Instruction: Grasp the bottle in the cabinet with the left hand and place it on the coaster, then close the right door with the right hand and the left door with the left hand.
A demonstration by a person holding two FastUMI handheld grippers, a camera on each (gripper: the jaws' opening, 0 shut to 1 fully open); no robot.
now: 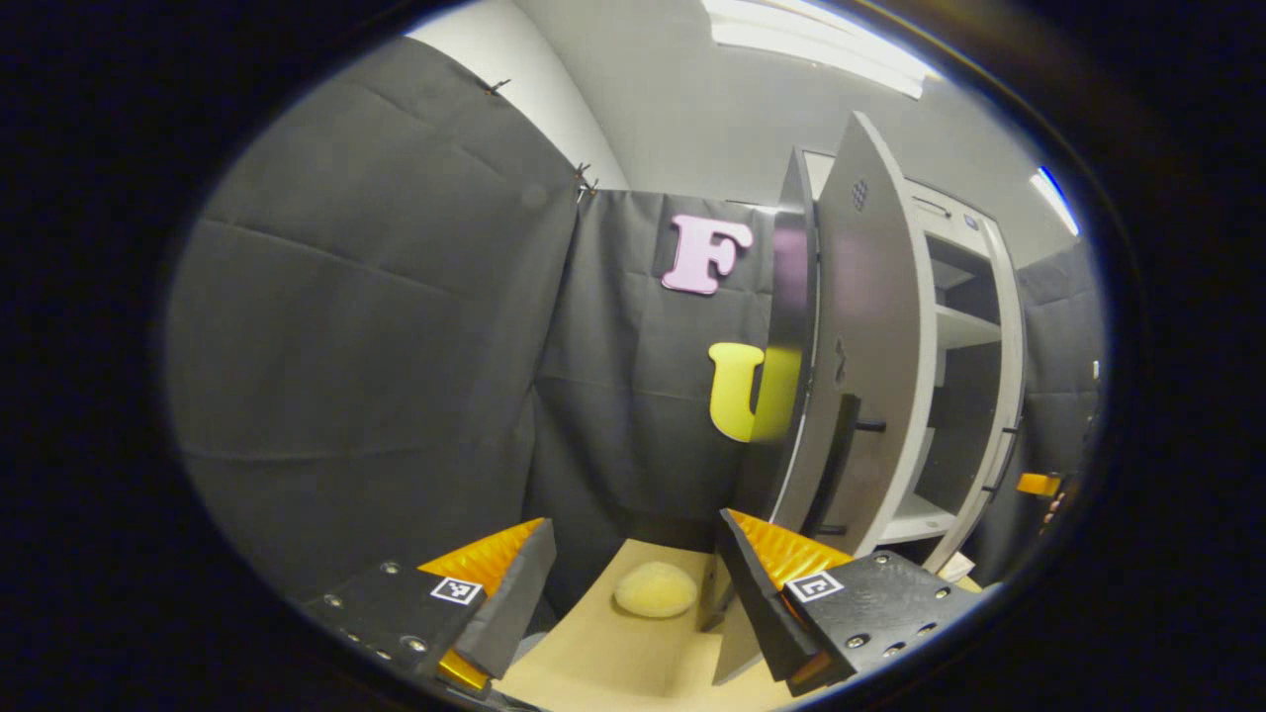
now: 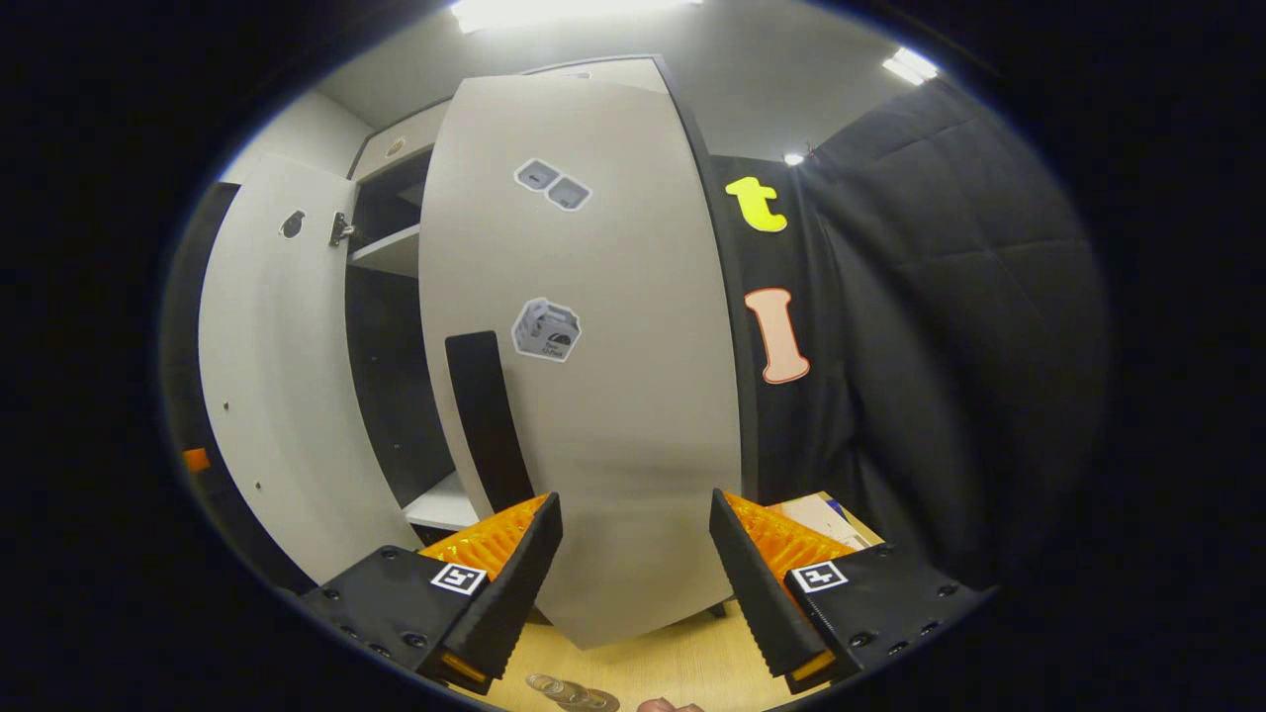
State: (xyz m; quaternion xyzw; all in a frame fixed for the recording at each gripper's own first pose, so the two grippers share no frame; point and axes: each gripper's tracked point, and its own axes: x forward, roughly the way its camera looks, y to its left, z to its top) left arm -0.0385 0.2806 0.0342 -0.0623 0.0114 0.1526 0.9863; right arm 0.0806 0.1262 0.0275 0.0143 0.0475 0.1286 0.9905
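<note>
Grey-white cabinet (image 1: 974, 326): both doors are found swung open, and the shelves that can be seen are bare, though part of the interior is hidden.

Right door (image 2: 613, 376): presented face-on just ahead of the right gripper (image 2: 636, 534); not yet closed.

Left door (image 1: 870, 326): seen edge-on beside the left gripper (image 1: 638, 559); not yet closed.

Wooden table (image 1: 633, 663): laid under both tools.

Right gripper: fingers are spread apart and nothing is held between them; a push on the right door is judged to be the step in hand.

Left gripper: fingers likewise are parted and nothing is gripped.

Yellow round pad (image 1: 655, 589): set on the table between the left fingers' line of sight; whether it is the coaster cannot be told, and no bottle is carried on it.

Clear glassy item (image 2: 574, 692): cut off at the bottom edge on the table; possibly the bottle, so the placing is judged probably done, unconfirmed. Both closings are left.
</note>
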